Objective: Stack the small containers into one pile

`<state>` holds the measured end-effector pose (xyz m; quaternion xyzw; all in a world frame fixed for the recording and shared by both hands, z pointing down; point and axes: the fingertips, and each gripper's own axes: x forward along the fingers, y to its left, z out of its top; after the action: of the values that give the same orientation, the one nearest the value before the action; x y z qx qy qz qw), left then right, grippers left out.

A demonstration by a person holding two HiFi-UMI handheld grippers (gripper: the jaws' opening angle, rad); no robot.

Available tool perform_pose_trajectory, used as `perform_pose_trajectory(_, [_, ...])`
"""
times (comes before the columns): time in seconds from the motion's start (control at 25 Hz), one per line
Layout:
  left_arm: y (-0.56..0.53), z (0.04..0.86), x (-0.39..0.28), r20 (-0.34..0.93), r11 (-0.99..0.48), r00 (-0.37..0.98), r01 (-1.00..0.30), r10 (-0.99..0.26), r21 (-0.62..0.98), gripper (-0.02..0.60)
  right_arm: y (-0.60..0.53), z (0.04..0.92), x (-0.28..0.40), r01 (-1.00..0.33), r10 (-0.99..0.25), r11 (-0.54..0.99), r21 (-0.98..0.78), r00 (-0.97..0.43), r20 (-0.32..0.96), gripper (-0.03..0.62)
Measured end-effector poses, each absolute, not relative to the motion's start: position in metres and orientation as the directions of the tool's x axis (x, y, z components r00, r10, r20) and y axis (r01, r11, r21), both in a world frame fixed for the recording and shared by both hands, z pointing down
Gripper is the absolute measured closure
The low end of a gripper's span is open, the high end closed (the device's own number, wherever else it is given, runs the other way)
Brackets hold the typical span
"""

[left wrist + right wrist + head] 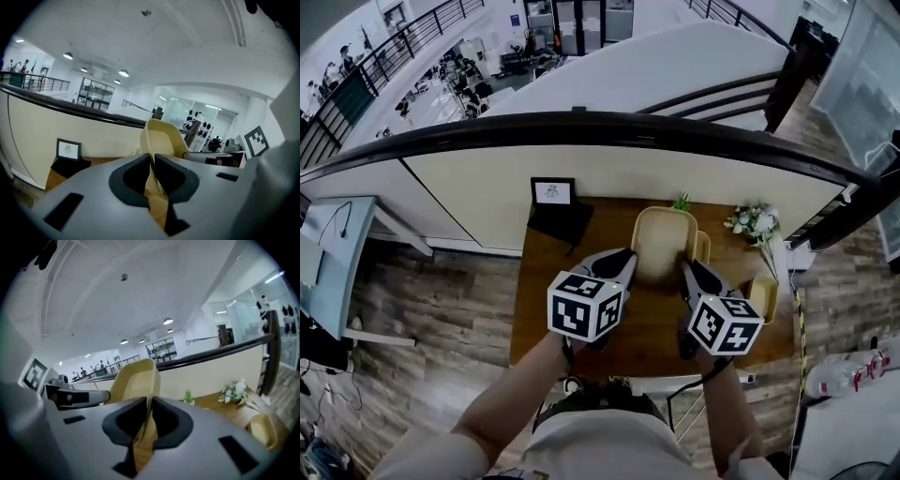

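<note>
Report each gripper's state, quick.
Left gripper: shut on the left rim of the beige container.
Right gripper: shut on the same container's right rim.

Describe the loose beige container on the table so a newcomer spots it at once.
Find the wooden table beneath the dark curved railing. At its right edge, nearer the person than the white flowers, lies the loose container. Unlike the centre container, clamped by the left gripper and right gripper, nothing holds it.
</note>
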<state>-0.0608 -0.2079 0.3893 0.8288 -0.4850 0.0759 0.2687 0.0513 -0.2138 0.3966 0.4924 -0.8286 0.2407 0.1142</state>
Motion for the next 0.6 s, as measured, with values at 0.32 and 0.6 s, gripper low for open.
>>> perform_pose_trajectory(0.32, [-0.287,0.437,0.007,0.434,-0.363,0.588,-0.789,-0.683,0.496,0.552,-0.281,0.439,0.123,-0.895,-0.774,0.241,-0.375,-0.41,0.482,0.554])
perform_pose_trajectory(0.6, [-0.328,0.498,0.054,0.52,-0.346,0.594,-0.794,-0.613,0.499,0.552,-0.32,0.506,0.168,-0.921,-0.74,0.127,-0.367,-0.335,0.583,0.563])
